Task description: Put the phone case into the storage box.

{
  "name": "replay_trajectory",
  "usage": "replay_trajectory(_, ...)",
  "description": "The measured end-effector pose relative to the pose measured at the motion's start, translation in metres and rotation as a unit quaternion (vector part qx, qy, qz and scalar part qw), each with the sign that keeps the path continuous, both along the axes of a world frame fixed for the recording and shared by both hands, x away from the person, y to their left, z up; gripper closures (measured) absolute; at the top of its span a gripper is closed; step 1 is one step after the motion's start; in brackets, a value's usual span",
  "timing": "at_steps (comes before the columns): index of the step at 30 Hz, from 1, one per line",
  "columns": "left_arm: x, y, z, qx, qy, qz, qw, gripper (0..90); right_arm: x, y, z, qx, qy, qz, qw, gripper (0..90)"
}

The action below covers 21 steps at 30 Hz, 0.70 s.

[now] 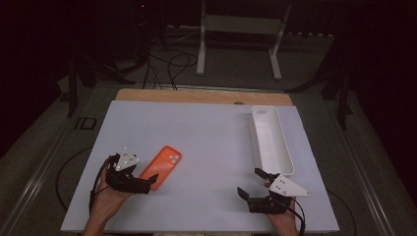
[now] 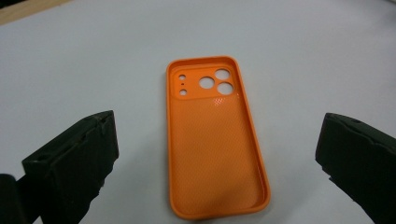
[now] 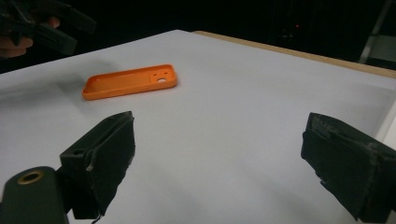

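At the left of the table (image 1: pixel 206 128), the left gripper (image 1: pixel 147 184) sits just at the near end of an orange phone case (image 1: pixel 162 166), its jaws spread wide and holding nothing; in the left gripper view the case (image 2: pixel 215 140) lies lengthwise between the two jaws, which stand well apart on either side of it without touching. The case rests flat on the white surface, hollow side up, camera cut-outs at the far end, in the near-left part of the table. It is probably light and thin-walled, likely a flexible plastic or rubber that will bend if squeezed hard, and its low rim offers little height to catch. A sensible hold would be across the two long edges near the middle, jaws lowered to the table so the pads meet the rim. Further right, the white tray (image 1: pixel 271 140) stands lengthwise near the right edge, empty as far as can be seen. Just near of it, the right gripper (image 1: pixel 253 184) also has its jaws wide and empty, well apart from the case (image 3: pixel 130 80).
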<state>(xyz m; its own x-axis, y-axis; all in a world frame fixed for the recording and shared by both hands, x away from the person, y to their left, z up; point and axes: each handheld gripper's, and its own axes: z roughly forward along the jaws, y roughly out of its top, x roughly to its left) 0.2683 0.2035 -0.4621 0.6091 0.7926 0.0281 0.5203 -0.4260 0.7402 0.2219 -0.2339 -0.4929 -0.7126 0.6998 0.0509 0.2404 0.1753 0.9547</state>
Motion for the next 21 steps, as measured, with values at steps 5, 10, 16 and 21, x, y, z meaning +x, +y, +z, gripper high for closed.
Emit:
replay_trajectory(5, 0.009, -0.003, -0.001, 0.015, 0.019, 0.002, 0.9997, 0.1, 0.000, -0.001, 0.000, 0.001, 0.001, -0.002, 1.0000, 9.7)
replay_trajectory(10, 0.015, -0.005, -0.003, 0.022, 0.034, -0.003, 0.9992, 0.1, 0.000, -0.001, 0.000, 0.001, 0.001, -0.004, 1.0000, 9.7)
replay_trajectory(16, 0.021, -0.007, -0.007, 0.030, 0.048, -0.006, 0.9984, 0.0, 0.000, -0.001, 0.000, 0.000, 0.001, -0.004, 1.0000, 9.7)
replay_trajectory(21, 0.024, -0.010, -0.011, 0.042, 0.061, -0.010, 0.9972, 0.0, 0.000, -0.001, 0.000, 0.000, 0.000, -0.005, 1.0000, 9.7)
